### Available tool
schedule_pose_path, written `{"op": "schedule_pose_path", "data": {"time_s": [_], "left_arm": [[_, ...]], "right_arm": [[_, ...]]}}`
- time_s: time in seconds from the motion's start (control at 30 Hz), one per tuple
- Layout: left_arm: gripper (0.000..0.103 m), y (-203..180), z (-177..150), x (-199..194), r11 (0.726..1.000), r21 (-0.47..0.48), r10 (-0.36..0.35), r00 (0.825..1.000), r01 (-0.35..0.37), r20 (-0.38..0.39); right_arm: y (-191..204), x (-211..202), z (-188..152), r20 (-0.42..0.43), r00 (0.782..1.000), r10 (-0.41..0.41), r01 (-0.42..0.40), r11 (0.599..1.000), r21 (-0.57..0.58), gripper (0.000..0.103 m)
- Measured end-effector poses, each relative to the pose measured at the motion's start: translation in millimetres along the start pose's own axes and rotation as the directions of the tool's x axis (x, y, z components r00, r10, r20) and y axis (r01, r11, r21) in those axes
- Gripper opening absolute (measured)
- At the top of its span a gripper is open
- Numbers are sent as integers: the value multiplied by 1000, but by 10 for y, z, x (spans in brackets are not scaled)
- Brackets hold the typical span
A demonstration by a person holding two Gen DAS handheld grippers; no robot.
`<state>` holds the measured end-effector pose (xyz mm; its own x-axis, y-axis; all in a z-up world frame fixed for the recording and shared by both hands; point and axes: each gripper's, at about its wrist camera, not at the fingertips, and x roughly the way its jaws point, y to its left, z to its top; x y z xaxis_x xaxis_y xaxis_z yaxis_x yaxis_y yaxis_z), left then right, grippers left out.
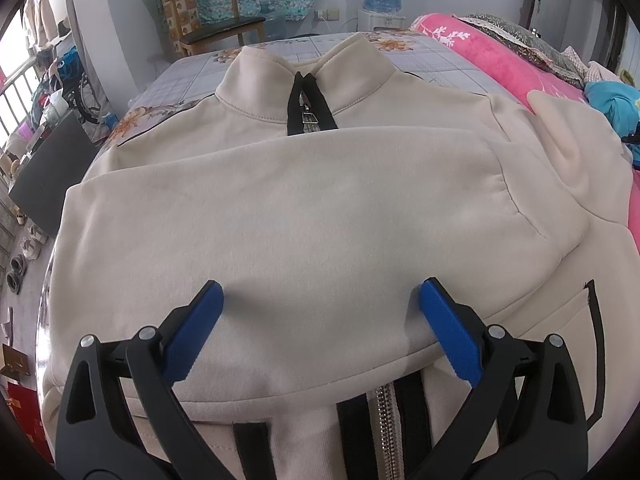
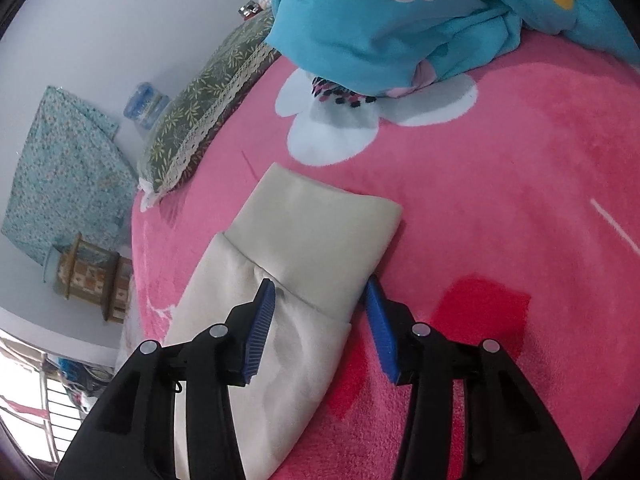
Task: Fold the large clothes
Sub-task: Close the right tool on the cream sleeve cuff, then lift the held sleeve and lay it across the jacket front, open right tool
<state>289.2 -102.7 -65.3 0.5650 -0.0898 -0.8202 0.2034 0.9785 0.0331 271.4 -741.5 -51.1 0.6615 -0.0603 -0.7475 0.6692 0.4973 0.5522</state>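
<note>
Your left wrist view shows the whole cream jacket [image 1: 304, 200] spread on the bed [image 1: 280, 50], one sleeve folded across its chest; your right view shows only the other sleeve's cuff [image 2: 316, 236] lying on the pink blanket [image 2: 500, 208]; your left gripper [image 1: 320, 300] stands wide apart over the folded sleeve, holding nothing; your right gripper [image 2: 320, 292] straddles the cuff, pads half apart, not clamped.

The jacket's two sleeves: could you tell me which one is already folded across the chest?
The left sleeve lies across the cream jacket; the right sleeve stretches onto the pink blanket.
</note>
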Motion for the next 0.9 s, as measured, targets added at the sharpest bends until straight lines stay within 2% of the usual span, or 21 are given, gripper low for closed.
{"op": "schedule_pose_path", "data": {"time_s": [0.1, 0.27, 0.53, 0.77, 0.9], "left_arm": [[96, -1, -1, -1, 1000, 0, -1, 1000, 1, 0], [96, -3, 7, -3, 1000, -1, 0, 1000, 0, 2], [96, -10, 15, -6, 1000, 0, 1, 1000, -1, 5], [96, -11, 18, -7, 1000, -2, -1, 1000, 1, 8], [96, -4, 22, -3, 1000, 3, -5, 1000, 5, 12]], "right_arm": [[31, 4, -15, 10, 1000, -19, 19, 1000, -25, 45], [62, -5, -48, 30, 997, -67, 69, 996, -51, 33], [97, -55, -62, 57, 995, -80, 84, 994, -64, 17], [258, -248, -103, 127, 989, -72, 85, 991, -101, 13], [463, -477, -153, 170, 984, -47, 74, 985, -159, 12]]}}
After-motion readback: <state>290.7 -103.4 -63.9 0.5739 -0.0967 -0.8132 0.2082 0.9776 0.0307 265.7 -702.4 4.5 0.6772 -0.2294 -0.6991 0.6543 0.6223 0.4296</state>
